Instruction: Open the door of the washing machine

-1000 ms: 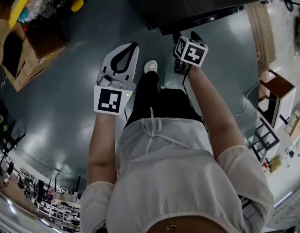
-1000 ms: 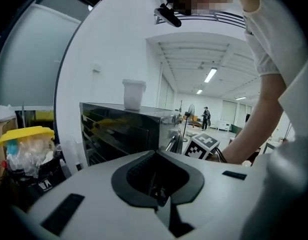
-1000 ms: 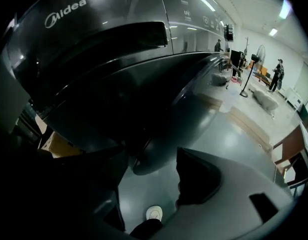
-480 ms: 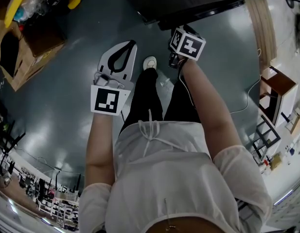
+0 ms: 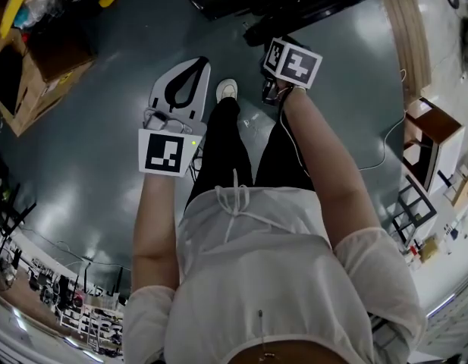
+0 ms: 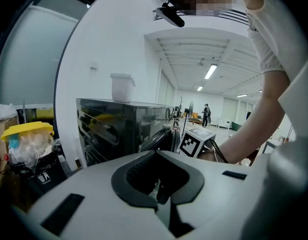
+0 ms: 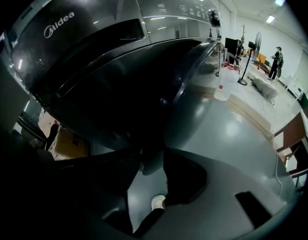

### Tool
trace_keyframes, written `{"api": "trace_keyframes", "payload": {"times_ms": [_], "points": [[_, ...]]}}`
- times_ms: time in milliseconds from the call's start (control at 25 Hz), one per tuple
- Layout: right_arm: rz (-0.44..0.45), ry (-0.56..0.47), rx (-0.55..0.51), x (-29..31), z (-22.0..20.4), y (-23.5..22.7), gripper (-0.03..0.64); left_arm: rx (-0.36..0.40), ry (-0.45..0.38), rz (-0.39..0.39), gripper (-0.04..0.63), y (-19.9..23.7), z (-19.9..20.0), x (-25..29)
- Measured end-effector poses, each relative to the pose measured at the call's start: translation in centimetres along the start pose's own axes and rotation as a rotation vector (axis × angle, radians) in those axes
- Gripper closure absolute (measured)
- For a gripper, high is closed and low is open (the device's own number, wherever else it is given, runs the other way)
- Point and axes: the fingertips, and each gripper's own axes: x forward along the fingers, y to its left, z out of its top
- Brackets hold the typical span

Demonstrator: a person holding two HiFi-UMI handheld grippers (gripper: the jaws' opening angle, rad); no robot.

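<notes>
- The washer (image 7: 69, 39) stands just ahead of the person, and its door (image 7: 144, 94) seems to be swung a little way out from the front.
- The right hand-held gripper (image 7: 153, 160) is at the door's lower edge. Its jaws have just been closing, and the edge sits between them, apparently pinched, though the dark view leaves contact unsure.
- The left hand-held gripper (image 6: 154, 156) hangs apart from the washer, pressed together on nothing.
- Judged from this: the grasp is about made, and most of the swing open is left.
</notes>
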Motion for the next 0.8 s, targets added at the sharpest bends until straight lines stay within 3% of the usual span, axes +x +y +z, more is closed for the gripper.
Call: {"api": "trace_keyframes", "payload": {"times_ms": [800], "points": [[0.073,0.106,-0.096,-6.4,-7.9,-15.0,0.506,0.009,0.02,-0.046,0.574,-15.9,-0.1,5.5]]}}
